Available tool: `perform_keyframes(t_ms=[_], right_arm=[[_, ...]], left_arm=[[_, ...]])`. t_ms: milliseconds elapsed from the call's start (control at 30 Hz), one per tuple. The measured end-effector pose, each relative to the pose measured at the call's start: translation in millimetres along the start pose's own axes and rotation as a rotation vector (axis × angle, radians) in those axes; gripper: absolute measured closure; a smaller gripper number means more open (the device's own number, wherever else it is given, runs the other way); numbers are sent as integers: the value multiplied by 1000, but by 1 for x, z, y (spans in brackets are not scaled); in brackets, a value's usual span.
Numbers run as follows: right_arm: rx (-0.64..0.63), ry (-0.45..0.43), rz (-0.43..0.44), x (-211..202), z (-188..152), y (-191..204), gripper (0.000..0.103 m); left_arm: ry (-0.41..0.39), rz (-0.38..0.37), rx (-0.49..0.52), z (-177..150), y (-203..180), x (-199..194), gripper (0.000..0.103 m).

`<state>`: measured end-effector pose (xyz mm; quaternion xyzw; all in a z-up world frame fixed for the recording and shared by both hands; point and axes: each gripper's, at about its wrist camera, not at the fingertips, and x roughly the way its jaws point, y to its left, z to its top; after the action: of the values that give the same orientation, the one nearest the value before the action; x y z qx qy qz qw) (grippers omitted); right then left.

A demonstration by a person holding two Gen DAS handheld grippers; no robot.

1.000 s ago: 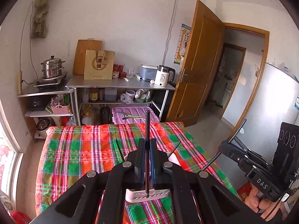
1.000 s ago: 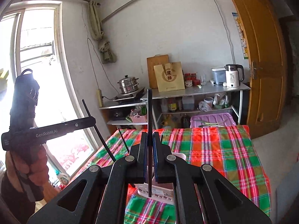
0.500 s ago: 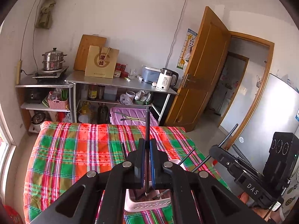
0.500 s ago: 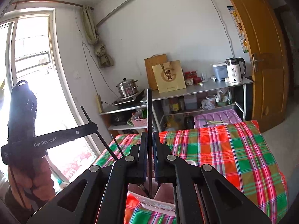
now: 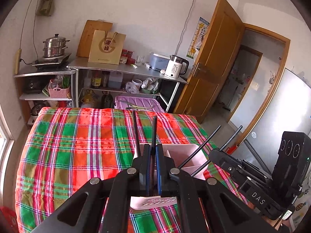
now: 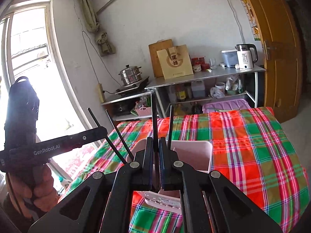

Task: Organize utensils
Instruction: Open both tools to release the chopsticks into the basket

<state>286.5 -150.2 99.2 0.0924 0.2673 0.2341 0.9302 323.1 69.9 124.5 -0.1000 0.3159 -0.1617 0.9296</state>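
Left wrist: both tongs (image 5: 153, 153) (image 6: 156, 145) clenched on chopsticks (image 5: 154, 130) (image 6: 154, 120), tips prob. hidden in holder (image 5: 190, 155).

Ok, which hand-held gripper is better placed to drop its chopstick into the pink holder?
Left, narrowly: the left hand-held gripper, shut on its chopstick, sits centred over the pink holder; the right hand-held gripper, shut on another chopstick, is nearer one wall.

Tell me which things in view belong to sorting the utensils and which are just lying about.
Job: black chopstick in left gripper; black chopstick in right gripper; pink holder.

Lying about: kettle, steamer pot, paper bag, purple bin.
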Motion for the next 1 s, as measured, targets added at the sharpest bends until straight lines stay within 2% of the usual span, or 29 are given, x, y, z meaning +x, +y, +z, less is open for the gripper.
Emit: perform_keyframes(t_ms=[133,267,333,467,800,1000], right_arm=[[-10,29,-8,0,-1,1,95],[-32,15,-10,-13,-1,2,87],[-32,3,-12,-23,0,0,86],[-41,-27,-9,-47,-4,-1,72],[-82,-42,-36,-107,-35,-6,72],[-59,-27,-62,-131,-61,-17,72]], left_arm=[[1,22,17,-4,-2,0,94],[-29,37,17,-4,-3,-12,74],[-48,38,11,-5,-4,-21,69],[-83,50,1,-13,-4,-41,69],[-129,59,23,-59,-16,-91,69],[-99,50,62,-103,-34,-102,69]])
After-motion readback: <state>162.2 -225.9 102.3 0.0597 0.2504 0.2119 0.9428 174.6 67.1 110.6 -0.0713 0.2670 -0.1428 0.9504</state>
